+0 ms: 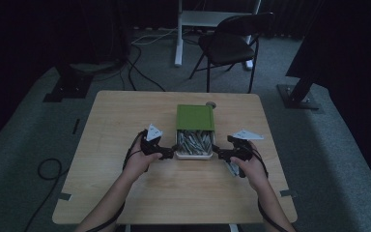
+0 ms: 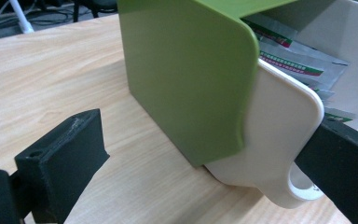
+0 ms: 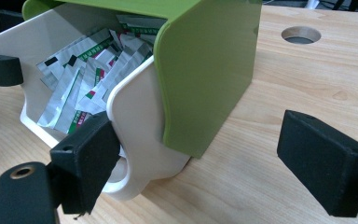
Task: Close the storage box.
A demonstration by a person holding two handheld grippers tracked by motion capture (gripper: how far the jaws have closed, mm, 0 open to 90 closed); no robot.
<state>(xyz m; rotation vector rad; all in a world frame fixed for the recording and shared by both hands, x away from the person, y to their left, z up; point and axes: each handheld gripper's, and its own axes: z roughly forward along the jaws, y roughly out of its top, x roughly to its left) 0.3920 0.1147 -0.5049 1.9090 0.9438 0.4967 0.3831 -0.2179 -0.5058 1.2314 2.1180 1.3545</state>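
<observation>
White box (image 1: 193, 153) with a green lid (image 1: 195, 117) slid partway back is sitting near the middle of the tabletop (image 1: 125, 116) in the high view, silvery packets (image 1: 194, 140) showing inside, the left gripper (image 1: 170, 154) and right gripper (image 1: 217, 154) flanking its near corners, and a folding chair (image 1: 232, 43) standing beyond the far edge. Left gripper view is showing jaws spread wide, one touching the box's corner tab (image 2: 298, 186). Right gripper view is showing jaws wide likewise, one against the box's corner, a round hole (image 3: 301, 34) lying in the tabletop beyond.

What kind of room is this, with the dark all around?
Probably a lab or studio for recording, not a home. A lone wooden table stands on grey carpet, cables trail over the floor, black stand bases sit at the sides, and a folding chair waits behind.
</observation>
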